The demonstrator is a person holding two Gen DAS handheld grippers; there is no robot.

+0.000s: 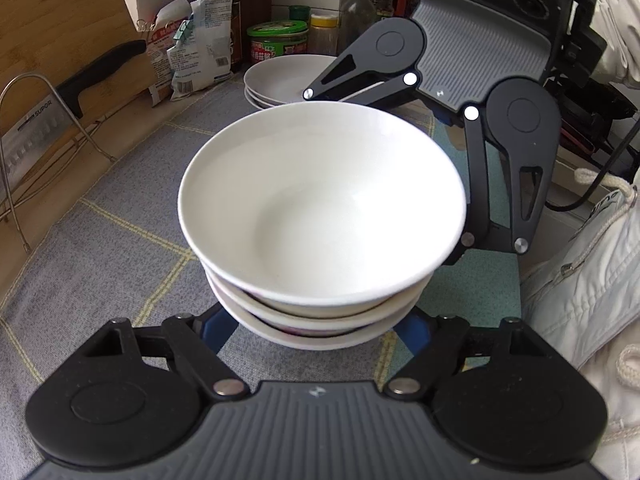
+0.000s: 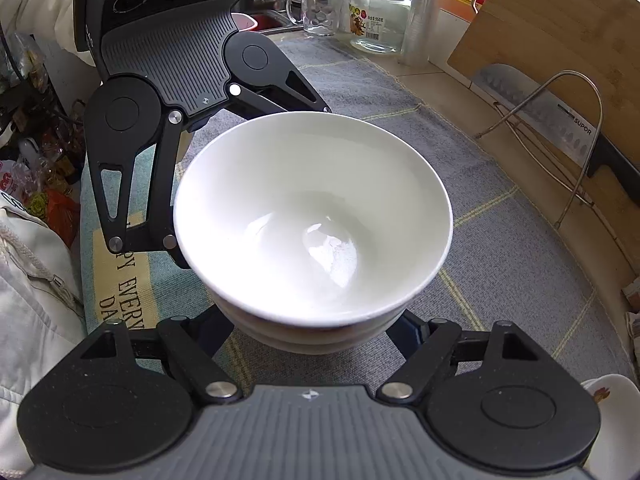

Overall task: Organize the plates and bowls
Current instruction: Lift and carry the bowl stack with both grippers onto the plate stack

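A stack of three white bowls (image 1: 320,200) stands on the grey checked mat (image 1: 120,240), with the top bowl (image 2: 312,208) sitting slightly askew. My left gripper (image 1: 316,332) reaches in from the near side. Its blue fingers (image 1: 218,330) run under the rims against the lowest bowl, and the pads are hidden. My right gripper (image 2: 310,340) comes from the opposite side, and its fingers (image 2: 412,330) hug the lower part of the stack the same way. In the left wrist view its black fingers (image 1: 476,184) flank the stack. A pile of shallow grey plates (image 1: 280,80) sits behind.
A wooden cutting board (image 1: 60,40), a cleaver (image 2: 560,120) and a wire rack (image 2: 580,140) stand along the wall. Jars, bottles and snack bags (image 1: 200,48) crowd the back. A glass mug (image 2: 316,10) and a glass jar (image 2: 380,16) stand near the sink. A person's pale jacket (image 1: 592,280) is close.
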